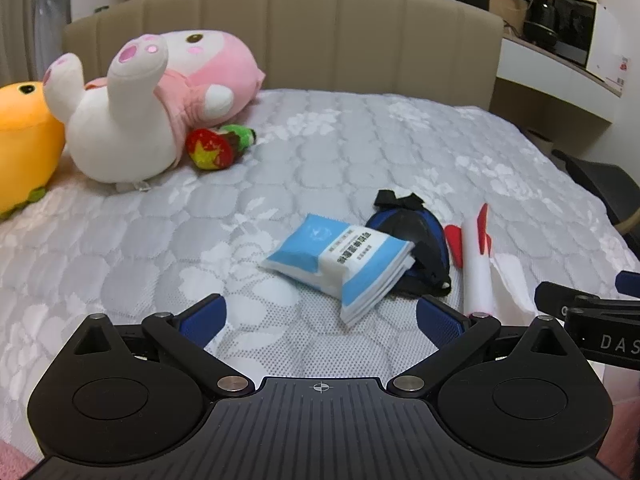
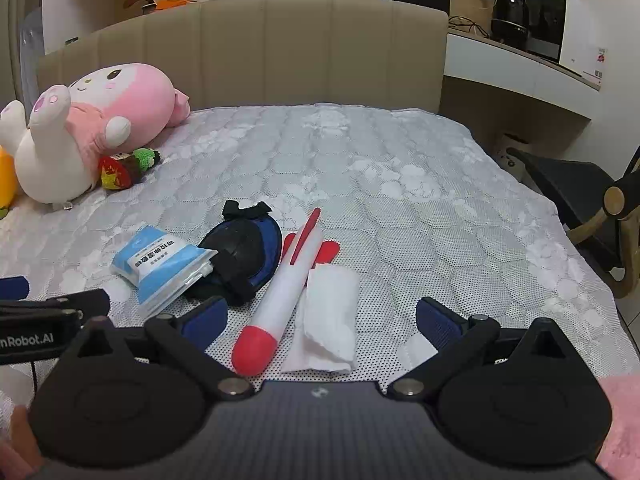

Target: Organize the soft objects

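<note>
A blue-and-white wipes pack [image 1: 344, 264] [image 2: 162, 266] lies on the quilted bed, partly over a black-and-blue pad [image 1: 416, 240] [image 2: 244, 254]. Right of them rest a white-and-red rocket toy [image 2: 288, 292] [image 1: 476, 260] and a folded white tissue [image 2: 330, 316]. My left gripper [image 1: 320, 318] is open, just short of the wipes pack. My right gripper [image 2: 320, 320] is open with the rocket's red nose and the tissue between its fingers, touching neither. A pink-and-white plush [image 1: 152, 96] [image 2: 96, 128], a small red-and-green crocheted toy [image 1: 218, 146] [image 2: 126, 168] and an orange plush [image 1: 24, 136] sit at the far left.
A beige headboard [image 1: 304, 28] [image 2: 280, 48] backs the bed [image 1: 360, 152] [image 2: 400, 184]. A white desk with appliances [image 2: 520, 56] and a black chair [image 2: 576, 196] stand to the right. The bed's right edge drops off near the chair.
</note>
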